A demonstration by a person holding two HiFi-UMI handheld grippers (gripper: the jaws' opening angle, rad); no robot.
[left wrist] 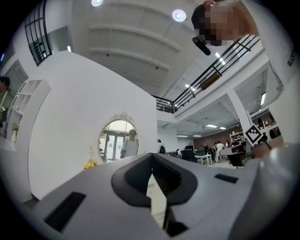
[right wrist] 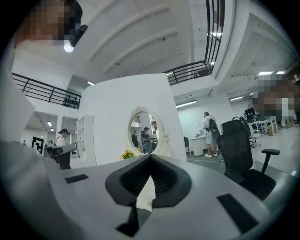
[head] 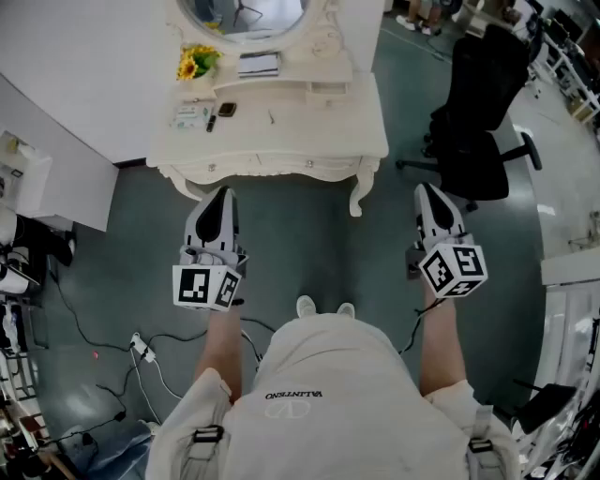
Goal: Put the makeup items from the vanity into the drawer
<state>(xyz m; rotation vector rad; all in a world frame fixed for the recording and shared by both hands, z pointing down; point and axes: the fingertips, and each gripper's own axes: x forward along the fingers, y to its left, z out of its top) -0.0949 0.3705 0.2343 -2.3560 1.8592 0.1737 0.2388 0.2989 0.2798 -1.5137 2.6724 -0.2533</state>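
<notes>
A white vanity (head: 356, 112) stands ahead of me in the head view. On its top lie a small pale box (head: 190, 116), a dark compact (head: 227, 109) and a small dark item (head: 211, 122). Its drawer fronts (head: 309, 165) are closed. My left gripper (head: 217, 199) hangs shut and empty just short of the vanity's front left. My right gripper (head: 427, 192) is shut and empty too, to the right of the vanity's front leg. In the left gripper view the left gripper (left wrist: 152, 157) has its jaws together, pointing at the oval mirror (left wrist: 118, 140). In the right gripper view the right gripper (right wrist: 150, 157) looks the same.
Yellow flowers (head: 197, 63) and a flat tray (head: 259, 64) sit on the vanity's raised shelf below the mirror (head: 242, 14). A black office chair (head: 478, 141) stands to the right. Cables (head: 141, 349) trail over the floor at my left. A white partition (head: 56, 178) is at left.
</notes>
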